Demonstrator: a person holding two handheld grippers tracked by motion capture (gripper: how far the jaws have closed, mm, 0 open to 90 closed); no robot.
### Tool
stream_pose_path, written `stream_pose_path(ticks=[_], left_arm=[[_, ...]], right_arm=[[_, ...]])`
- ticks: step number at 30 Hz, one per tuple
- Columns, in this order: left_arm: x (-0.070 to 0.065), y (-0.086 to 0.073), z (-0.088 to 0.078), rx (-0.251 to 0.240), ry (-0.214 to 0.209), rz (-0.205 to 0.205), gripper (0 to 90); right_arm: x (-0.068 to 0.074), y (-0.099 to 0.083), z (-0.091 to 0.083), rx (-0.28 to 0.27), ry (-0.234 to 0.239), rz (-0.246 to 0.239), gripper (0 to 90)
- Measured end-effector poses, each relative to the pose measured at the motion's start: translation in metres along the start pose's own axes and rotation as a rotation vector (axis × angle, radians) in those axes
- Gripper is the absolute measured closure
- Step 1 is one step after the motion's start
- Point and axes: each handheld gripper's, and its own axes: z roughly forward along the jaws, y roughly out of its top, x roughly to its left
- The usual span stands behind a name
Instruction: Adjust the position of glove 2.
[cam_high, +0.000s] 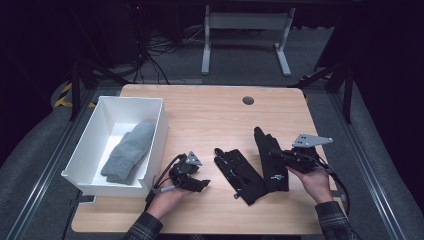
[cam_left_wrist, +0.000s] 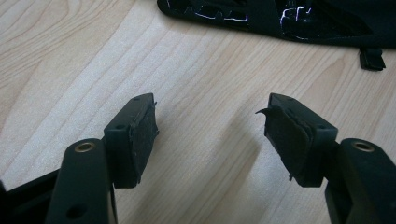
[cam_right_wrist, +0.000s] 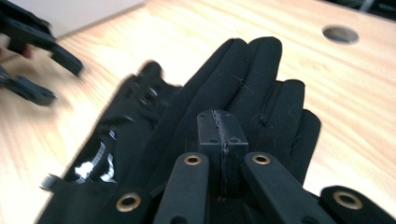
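Your right gripper (cam_high: 274, 152) sits over the right-hand black glove (cam_high: 270, 160), and from above its jaw tips merge with the dark fabric, so contact cannot be read there. In the right gripper view (cam_right_wrist: 222, 128) the jaws stand pressed together with no gap, just above that glove (cam_right_wrist: 243, 93); whether any fabric is pinched between them cannot be told. The left part of that view is blurred, and the second glove (cam_right_wrist: 126, 130) shows as little more than a dark shape with glossy print. Your left gripper (cam_high: 197, 184) rests low near the table's front edge, jaws spread wide apart and holding nothing; the left gripper view (cam_left_wrist: 210, 135) shows bare wood between them, with the edge of the glove (cam_left_wrist: 280, 18) cut off at the top of the view. Both gloves lie flat, right of centre on the wooden table (cam_high: 210, 115), touching or overlapping towards the cuffs. The right one runs near-lengthwise away from you, fingers pointing to the far edge. The left glove (cam_high: 240, 175) lies on a diagonal, fingers towards the far left, cuff towards the near right. A white bin (cam_high: 155, 145) stands at the table's left side, holding a grey sock (cam_high: 129, 150) whose long axis runs front to back, tilted a little right at its far end.
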Motion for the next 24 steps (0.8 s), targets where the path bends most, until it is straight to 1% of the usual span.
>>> stream_pose_path(ticks=[5, 8, 13, 15, 18, 19, 20, 21, 24], left_arm=[[0.001, 0.0, -0.001, 0.005, -0.002, -0.003, 34.5], [0.001, 0.0, 0.0, 0.004, -0.001, -0.003, 34.3], [0.002, -0.001, -0.001, 0.005, -0.002, -0.01, 33.9], [0.003, -0.001, -0.001, 0.005, -0.003, -0.01, 33.7], [0.003, -0.001, -0.001, 0.006, -0.004, -0.009, 33.5], [0.003, 0.0, -0.002, 0.011, -0.009, -0.01, 33.4], [0.003, -0.001, -0.002, 0.004, -0.003, -0.011, 33.4], [0.003, -0.001, -0.002, 0.01, -0.007, -0.01, 33.4], [0.003, -0.001, -0.002, 0.005, -0.004, -0.011, 33.3]], right_arm=[[0.009, 0.012, 0.003, -0.02, 0.029, -0.028, 90.0], [0.015, 0.017, 0.007, -0.032, 0.052, -0.033, 90.0], [0.027, 0.026, 0.013, -0.033, 0.09, -0.061, 90.0], [0.032, 0.029, 0.016, -0.026, 0.1, -0.077, 90.0], [0.04, 0.031, 0.023, -0.018, 0.129, -0.094, 90.0], [0.041, 0.031, 0.026, -0.014, 0.136, -0.098, 90.0], [0.042, 0.031, 0.027, -0.008, 0.139, -0.101, 90.0], [0.044, 0.031, 0.03, 0.003, 0.142, -0.107, 90.0], [0.048, 0.031, 0.036, 0.019, 0.165, -0.12, 90.0]])
